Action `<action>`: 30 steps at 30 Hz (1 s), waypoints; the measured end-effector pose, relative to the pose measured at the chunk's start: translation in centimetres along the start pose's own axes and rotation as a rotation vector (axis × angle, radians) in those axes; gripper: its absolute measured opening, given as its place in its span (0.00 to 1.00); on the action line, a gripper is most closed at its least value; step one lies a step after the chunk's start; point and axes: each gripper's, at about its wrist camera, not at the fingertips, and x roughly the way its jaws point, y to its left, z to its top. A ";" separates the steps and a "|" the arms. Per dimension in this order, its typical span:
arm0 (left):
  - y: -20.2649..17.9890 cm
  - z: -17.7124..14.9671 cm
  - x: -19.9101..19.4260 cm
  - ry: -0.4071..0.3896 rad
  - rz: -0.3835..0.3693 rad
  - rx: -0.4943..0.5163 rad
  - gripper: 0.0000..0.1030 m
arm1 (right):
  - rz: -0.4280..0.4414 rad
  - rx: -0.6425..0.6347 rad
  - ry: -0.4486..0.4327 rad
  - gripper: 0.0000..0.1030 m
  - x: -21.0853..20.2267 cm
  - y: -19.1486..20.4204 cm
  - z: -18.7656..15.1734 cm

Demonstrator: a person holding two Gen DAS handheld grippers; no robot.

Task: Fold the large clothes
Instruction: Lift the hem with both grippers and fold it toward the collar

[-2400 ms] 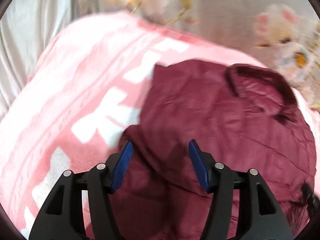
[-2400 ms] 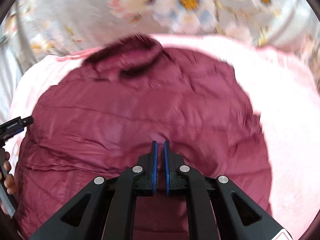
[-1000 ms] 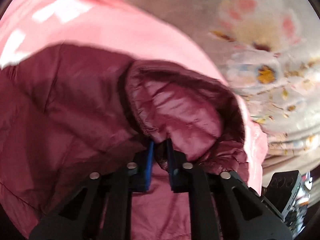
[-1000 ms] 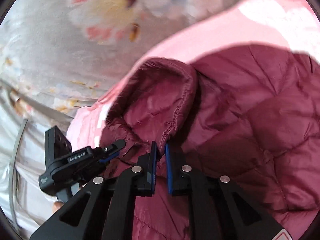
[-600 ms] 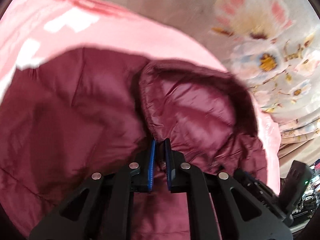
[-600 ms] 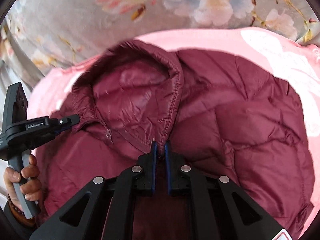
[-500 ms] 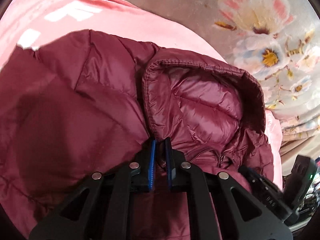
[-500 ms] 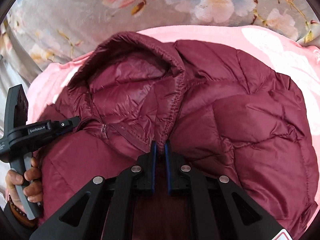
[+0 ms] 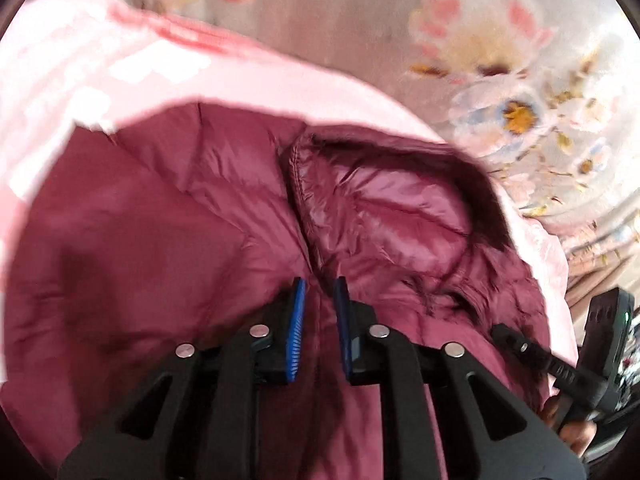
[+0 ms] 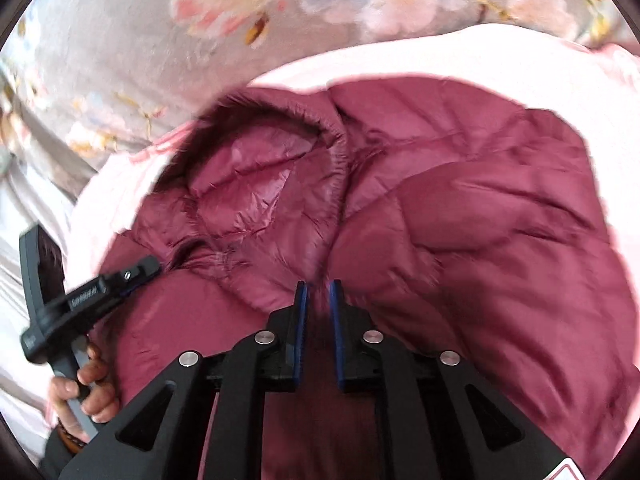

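A maroon quilted puffer jacket (image 9: 160,240) lies spread on a pink blanket (image 9: 240,80), its hood (image 9: 392,216) open and facing up. My left gripper (image 9: 319,284) sits at the hood's left base; its jaws are opening, a fold of jacket still between the parted blue pads. In the right wrist view the jacket (image 10: 480,220) and hood (image 10: 256,184) show again. My right gripper (image 10: 318,286) is at the hood's right base, jaws likewise opening with fabric loose in the gap. Each gripper appears in the other's view: the left gripper (image 10: 148,268) and the right gripper (image 9: 504,332).
A grey floral bedsheet (image 10: 200,20) lies beyond the pink blanket (image 10: 440,60), and it shows as the floral bedsheet (image 9: 480,40) in the left view too. A person's hand (image 10: 80,392) grips the left tool's handle at the lower left.
Both grippers were shut on the jacket at the hood's base while it was laid down flat; now both pairs of pads have parted and the fabric sits loose.
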 end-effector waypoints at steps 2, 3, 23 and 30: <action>-0.3 1.2 -2.3 -0.041 0.002 0.024 0.16 | -0.011 -0.012 -0.053 0.15 -2.2 0.4 0.8; -0.6 2.4 -3.3 -0.070 0.013 0.022 0.18 | -0.026 -0.024 -0.087 0.17 -3.2 0.9 1.5; -3.7 8.8 9.0 0.085 0.230 -0.064 0.33 | -0.310 -0.181 -0.090 0.10 5.7 6.0 9.0; -4.2 6.0 9.7 0.094 0.319 0.118 0.32 | -0.335 -0.232 -0.049 0.06 6.3 5.0 7.1</action>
